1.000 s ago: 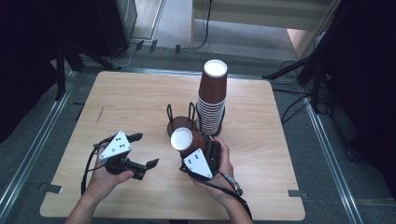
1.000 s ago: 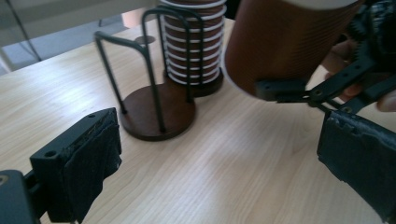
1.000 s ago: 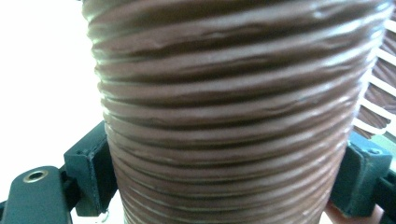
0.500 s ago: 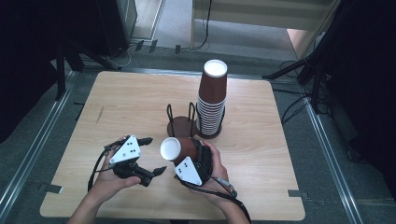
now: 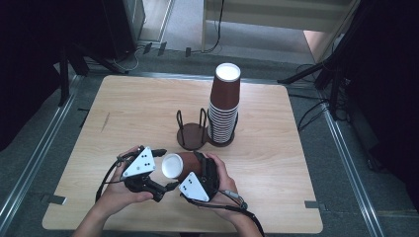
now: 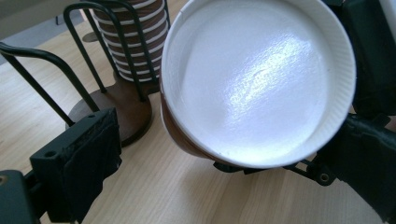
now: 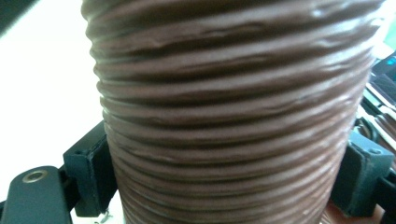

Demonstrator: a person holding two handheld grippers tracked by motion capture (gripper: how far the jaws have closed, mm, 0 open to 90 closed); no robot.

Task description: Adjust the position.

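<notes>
Gripping a ribbed brown paper cup (image 5: 184, 165) around its body, the right gripper (image 5: 201, 170) holds it on its side above the wooden surface (image 5: 138, 113), its white end turned toward the left gripper (image 5: 160, 170). That gripper's jaws stand released on either side of this end, likely ready to take hold. Behind, the cup stack (image 5: 223, 106) fills one wire holder; the neighbouring holder (image 5: 191, 129) is vacant.

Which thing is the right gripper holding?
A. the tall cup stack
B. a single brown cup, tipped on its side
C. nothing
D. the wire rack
B: the right gripper clamps the ribbed brown cup, whose white mouth faces the left gripper.
</notes>
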